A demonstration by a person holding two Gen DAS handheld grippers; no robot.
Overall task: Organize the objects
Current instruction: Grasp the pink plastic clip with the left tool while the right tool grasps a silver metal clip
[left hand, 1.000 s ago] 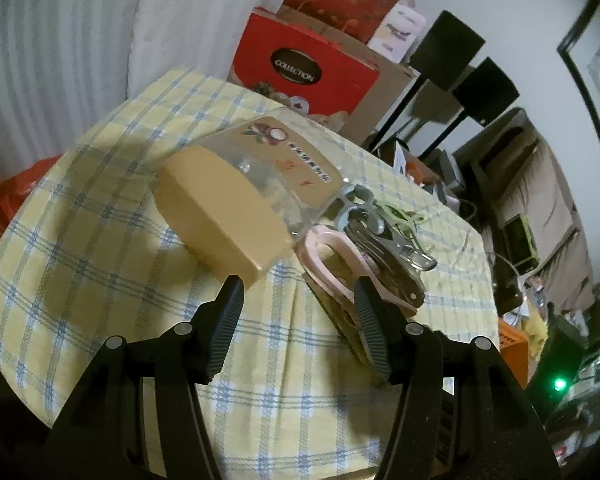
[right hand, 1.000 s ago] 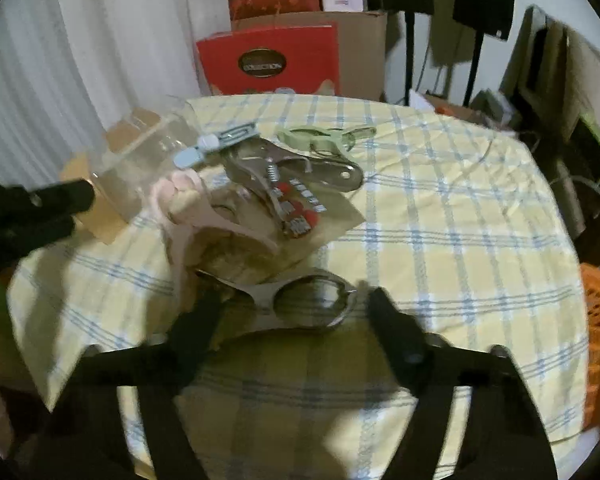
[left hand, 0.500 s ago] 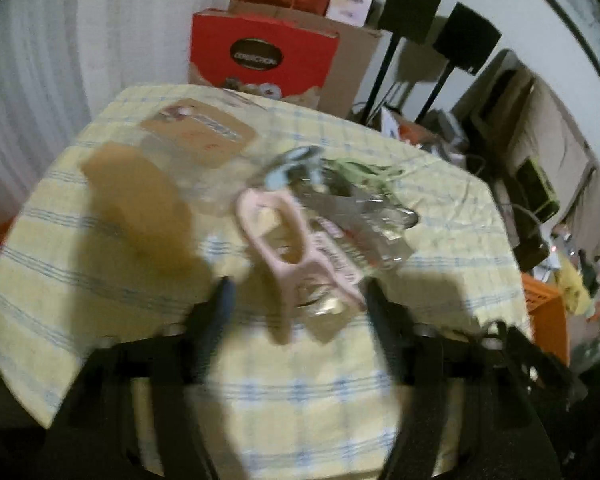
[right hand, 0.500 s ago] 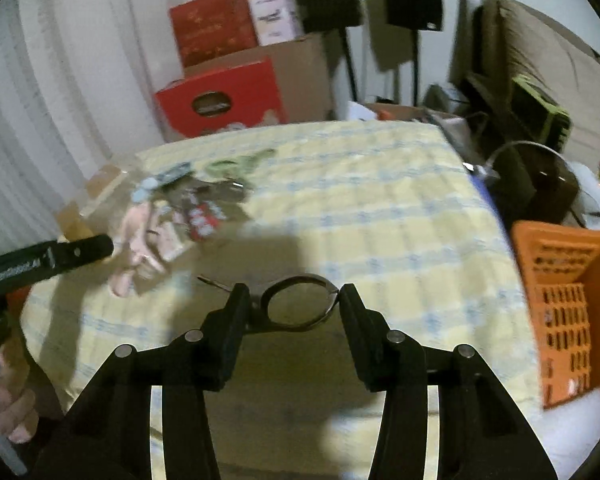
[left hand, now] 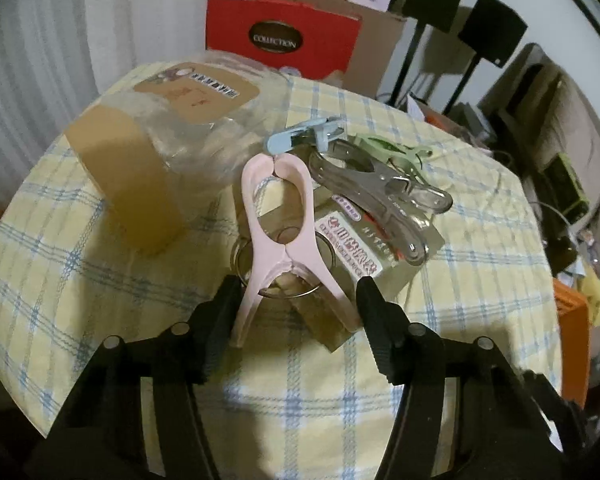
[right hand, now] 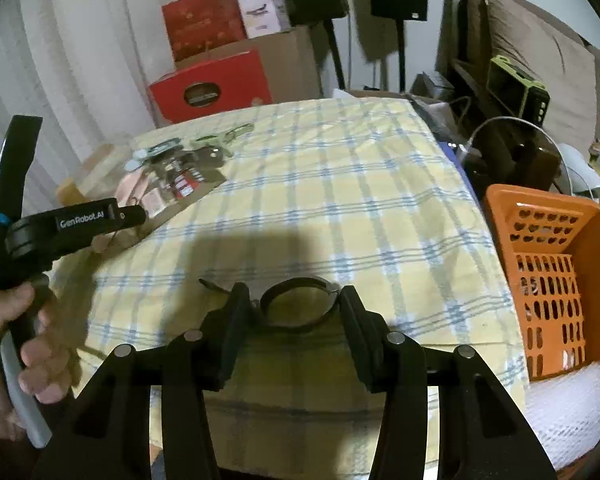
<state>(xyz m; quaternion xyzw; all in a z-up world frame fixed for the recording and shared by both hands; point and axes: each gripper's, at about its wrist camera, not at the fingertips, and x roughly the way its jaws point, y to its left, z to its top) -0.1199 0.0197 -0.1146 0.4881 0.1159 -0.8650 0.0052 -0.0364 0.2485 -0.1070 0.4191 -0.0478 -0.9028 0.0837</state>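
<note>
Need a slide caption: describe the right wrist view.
Right gripper holds a metal ring above the checked tablecloth, orange basket alongside.

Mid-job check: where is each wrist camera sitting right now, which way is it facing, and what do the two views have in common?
Left wrist: on the left gripper, angled down over the checked tablecloth; its fingers flank the pink clip's handles, beside the clear jar.
Right wrist: on the right gripper, facing across the table toward the orange basket; its jaws grip a metal ring; the person's left hand shows, holding the other gripper.
Shared: the tablecloth, clip pile, jar and red box.
</note>
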